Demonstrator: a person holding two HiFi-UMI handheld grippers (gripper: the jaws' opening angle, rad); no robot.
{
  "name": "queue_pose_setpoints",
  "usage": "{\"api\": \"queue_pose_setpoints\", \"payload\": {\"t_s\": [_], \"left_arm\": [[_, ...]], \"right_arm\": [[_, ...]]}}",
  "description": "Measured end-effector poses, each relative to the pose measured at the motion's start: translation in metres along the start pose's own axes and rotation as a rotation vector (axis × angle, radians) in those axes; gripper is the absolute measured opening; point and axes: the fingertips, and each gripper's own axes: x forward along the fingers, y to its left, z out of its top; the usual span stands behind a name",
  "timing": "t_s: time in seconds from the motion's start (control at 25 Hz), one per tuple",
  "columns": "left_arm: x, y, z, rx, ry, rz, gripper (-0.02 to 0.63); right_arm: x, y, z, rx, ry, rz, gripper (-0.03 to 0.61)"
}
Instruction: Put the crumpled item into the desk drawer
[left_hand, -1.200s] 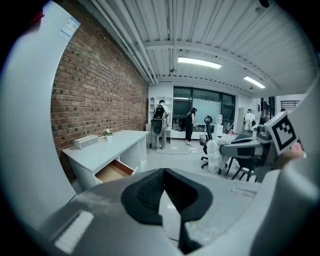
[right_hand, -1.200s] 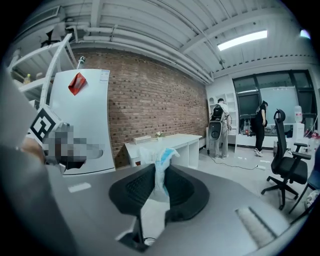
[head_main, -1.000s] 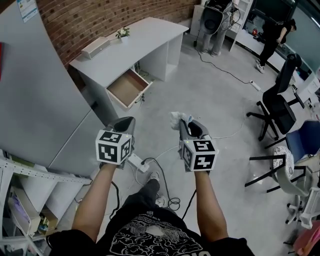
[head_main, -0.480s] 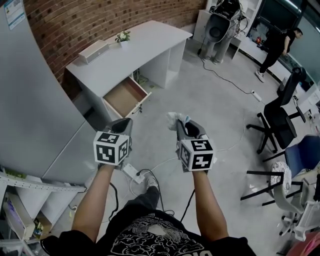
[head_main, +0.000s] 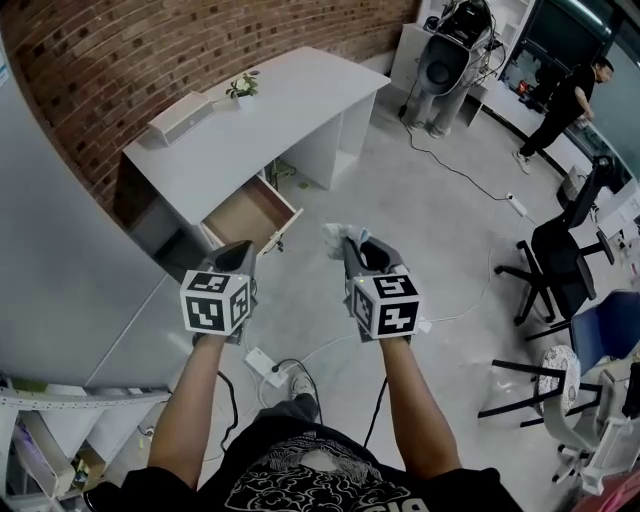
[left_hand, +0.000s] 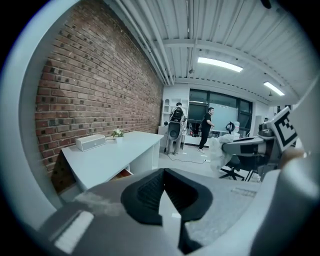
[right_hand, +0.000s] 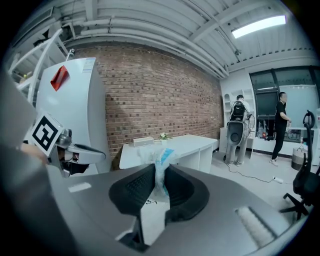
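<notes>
A crumpled white item with a blue patch sticks out of my right gripper, whose jaws are shut on it. The right gripper view shows the crumpled item pinched between the dark pads of the right gripper. Ahead and to the left stands a white desk with its wooden drawer pulled open and nothing visible inside. My left gripper is held level with the right one, shut with nothing between its pads. In its own view the left gripper points towards the desk.
On the desk top are a white box and a small plant. A power strip and cables lie on the floor near my feet. Office chairs stand at the right, a person far off. A grey panel stands at the left.
Both grippers, and the head view with them, have moved closer to the desk and its open drawer. The right gripper still holds the crumpled item and the left stays shut.
</notes>
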Motion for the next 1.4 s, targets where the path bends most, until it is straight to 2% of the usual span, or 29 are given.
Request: {"api": "queue_pose_setpoints", "payload": {"t_s": [0.44, 0.84, 1.4], "left_arm": [[0.027, 0.063, 0.022, -0.050, -0.013, 0.067, 0.002], [0.017, 0.117, 0.032, -0.085, -0.037, 0.162, 0.000], [0.019, 0.165, 0.028, -0.143, -0.051, 0.263, 0.000]], "right_arm": [[0.075, 0.013, 0.030, -0.033, 0.012, 0.066, 0.058], [0.123, 0.042, 0.052, -0.061, 0.005, 0.141, 0.058], [0.179, 0.067, 0.050, -0.092, 0.034, 0.246, 0.058]]}}
